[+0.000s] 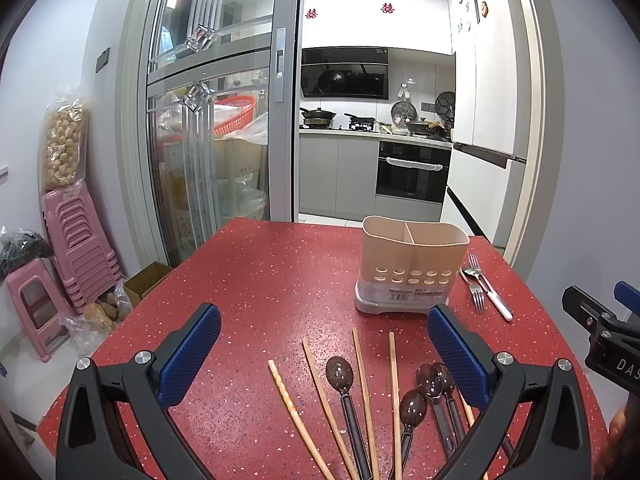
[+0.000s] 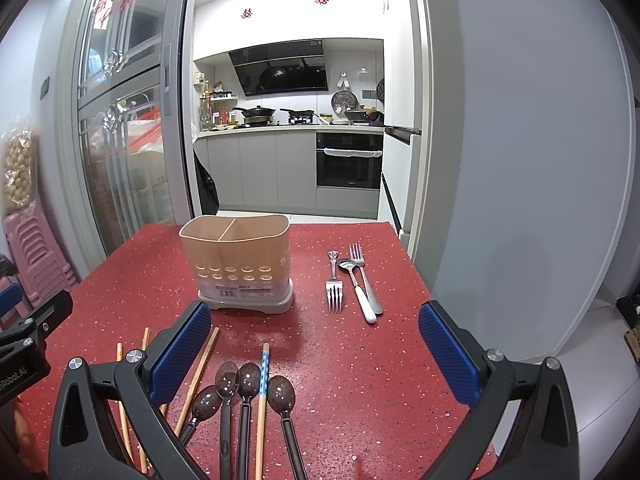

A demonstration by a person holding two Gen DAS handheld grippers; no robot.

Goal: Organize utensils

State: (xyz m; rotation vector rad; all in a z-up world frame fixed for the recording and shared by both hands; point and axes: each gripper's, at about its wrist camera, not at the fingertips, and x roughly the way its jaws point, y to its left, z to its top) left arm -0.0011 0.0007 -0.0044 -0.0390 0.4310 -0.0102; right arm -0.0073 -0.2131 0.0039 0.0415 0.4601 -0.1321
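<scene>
A beige two-compartment utensil holder (image 1: pixel 412 264) (image 2: pixel 238 260) stands upright on the red speckled table (image 1: pixel 280 280) (image 2: pixel 380 360); both compartments look empty. Several wooden chopsticks (image 1: pixel 364 392) (image 2: pixel 196 380) and dark brown spoons (image 1: pixel 340 372) (image 2: pixel 248 380) lie near the front edge. Two metal forks (image 2: pixel 334 288) and a white-handled spoon (image 2: pixel 362 296) (image 1: pixel 490 292) lie to the holder's right. My left gripper (image 1: pixel 324 356) hovers open above the chopsticks and spoons. My right gripper (image 2: pixel 316 352) is open too, over the spoons, holding nothing.
Stacked pink stools (image 1: pixel 76 248) and a cardboard box (image 1: pixel 148 282) sit on the floor left of the table. Behind the table are a glass sliding door (image 1: pixel 208 120) and an open kitchen doorway (image 1: pixel 372 120). A grey wall (image 2: pixel 520 160) rises to the right.
</scene>
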